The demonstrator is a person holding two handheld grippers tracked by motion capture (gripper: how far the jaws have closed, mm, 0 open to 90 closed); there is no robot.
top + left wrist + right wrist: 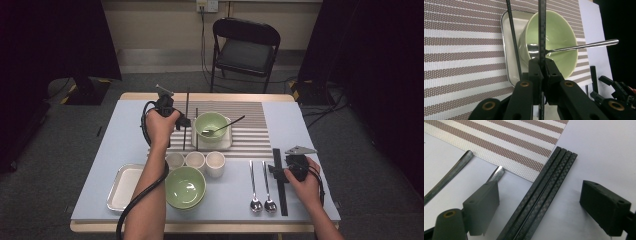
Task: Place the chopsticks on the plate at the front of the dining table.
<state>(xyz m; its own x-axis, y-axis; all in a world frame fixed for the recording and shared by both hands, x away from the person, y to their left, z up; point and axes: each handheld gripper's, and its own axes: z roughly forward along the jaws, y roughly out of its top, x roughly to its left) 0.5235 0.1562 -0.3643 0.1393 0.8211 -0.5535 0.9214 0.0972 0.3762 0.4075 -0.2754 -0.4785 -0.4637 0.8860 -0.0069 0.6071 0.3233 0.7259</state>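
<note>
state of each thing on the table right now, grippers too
left gripper: shut on a chopstick, held upright
second chopstick: free, lying on the mat
right gripper: open, jaws either side of the black sticks
small bowl: in a white tray, spoon resting in it
big bowl: upright, empty
three cups: upright, in a row
two spoons: flat, side by side

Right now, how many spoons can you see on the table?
3. One spoon rests in the green bowl on the striped mat. Two spoons lie side by side near the front edge, left of the black chopsticks. None seem hidden.
</note>
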